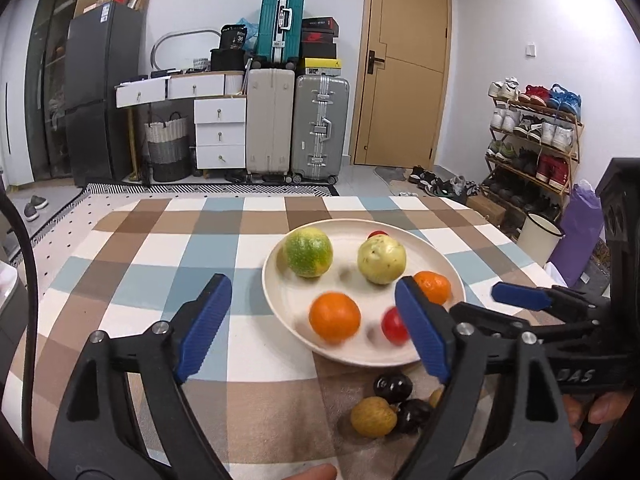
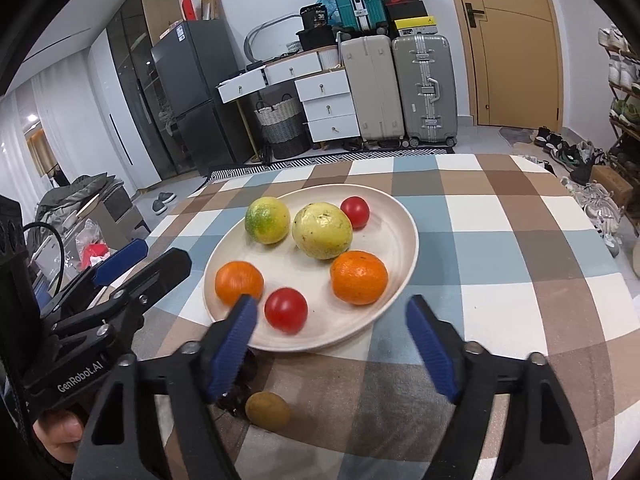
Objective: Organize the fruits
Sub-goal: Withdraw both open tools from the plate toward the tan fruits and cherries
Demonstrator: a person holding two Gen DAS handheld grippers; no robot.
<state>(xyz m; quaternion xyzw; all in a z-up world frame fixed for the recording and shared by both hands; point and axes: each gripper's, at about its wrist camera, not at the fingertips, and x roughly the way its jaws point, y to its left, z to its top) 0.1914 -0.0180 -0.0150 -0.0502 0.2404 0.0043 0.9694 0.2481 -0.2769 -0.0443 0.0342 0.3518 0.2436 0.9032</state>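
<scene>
6 fruits on plate [image 2: 404,216], perhaps

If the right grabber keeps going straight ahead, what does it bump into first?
Probably the near rim of the plate, then the red tomato sitting just inside it. The right gripper is open, tilted downward, with nothing between its jaws. Depth is hard to judge through this lens.

Six fruits [image 2: 322,230] resting on cream plate [image 2: 404,216] at frame centre; small dark and brownish fruits [image 2: 267,409] lying below.

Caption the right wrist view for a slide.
Open right gripper above a plate holding six fruits on checked cloth.
</scene>
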